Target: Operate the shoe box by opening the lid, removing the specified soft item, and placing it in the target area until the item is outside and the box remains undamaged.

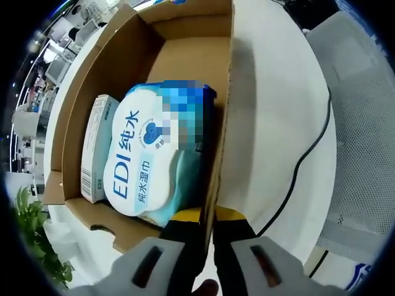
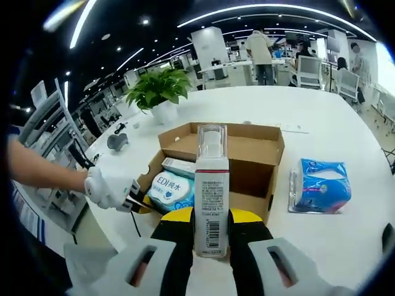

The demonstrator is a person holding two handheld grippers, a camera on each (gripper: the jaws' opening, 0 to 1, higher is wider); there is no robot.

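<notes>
White surface (image 2: 345,234) carried the open shoe box (image 2: 262,154), where the wet wipes pack (image 1: 154,160) lay beside a small carton (image 1: 97,145). Left tongs (image 1: 207,243) pinched the box wall; right tongs (image 2: 211,243) clenched an upright bottle box (image 2: 211,197), a blue tissue pack (image 2: 321,184) lying nearby.

My right tongs (image 2: 211,237) clamp an upright pump bottle (image 2: 211,197) before the open cardboard box (image 2: 259,154); the left tongs (image 2: 133,202) grip its wall, blue tissue pack (image 2: 320,185) beside on the surface (image 2: 345,129).
</notes>
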